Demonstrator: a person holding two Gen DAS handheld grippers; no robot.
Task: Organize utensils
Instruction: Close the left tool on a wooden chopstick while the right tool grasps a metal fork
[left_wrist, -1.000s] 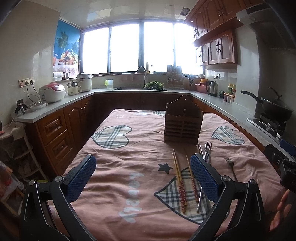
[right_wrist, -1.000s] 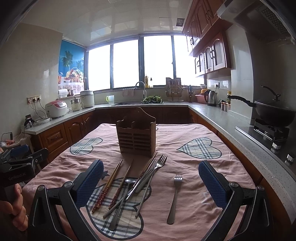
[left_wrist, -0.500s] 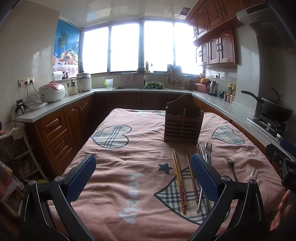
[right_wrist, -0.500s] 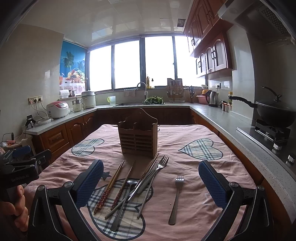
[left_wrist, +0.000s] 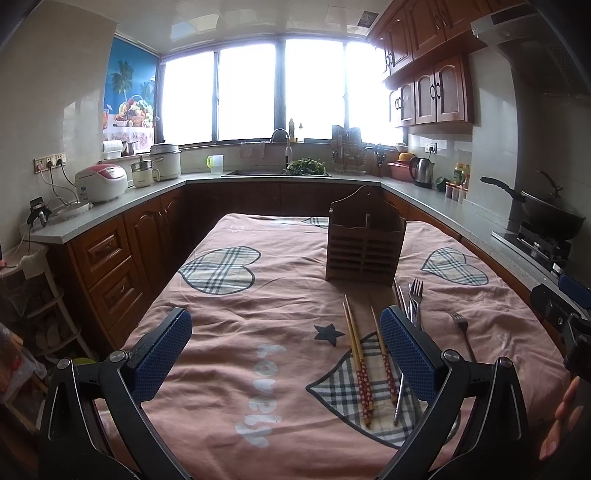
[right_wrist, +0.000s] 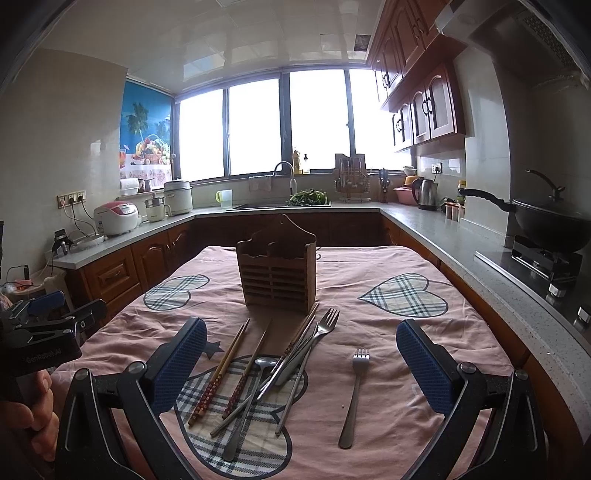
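A wooden slatted utensil holder (right_wrist: 277, 275) stands upright on the pink tablecloth (right_wrist: 399, 406); it also shows in the left wrist view (left_wrist: 364, 249). In front of it lie chopsticks (right_wrist: 218, 373), a spoon (right_wrist: 247, 398), a fork (right_wrist: 314, 347) and other cutlery in a loose pile. A single fork (right_wrist: 354, 395) lies apart to the right. My right gripper (right_wrist: 301, 362) is open and empty above the pile. My left gripper (left_wrist: 286, 350) is open and empty, left of the chopsticks (left_wrist: 356, 354).
Kitchen counters (left_wrist: 110, 218) with wooden cabinets run around the table on three sides. A wok (right_wrist: 550, 221) sits on the stove at right. A rice cooker (left_wrist: 101, 182) stands at left, a sink (right_wrist: 280, 203) under the window.
The right gripper has drifted slightly upward and back; the view of the holder and cutlery sits lower. The left gripper has barely moved.
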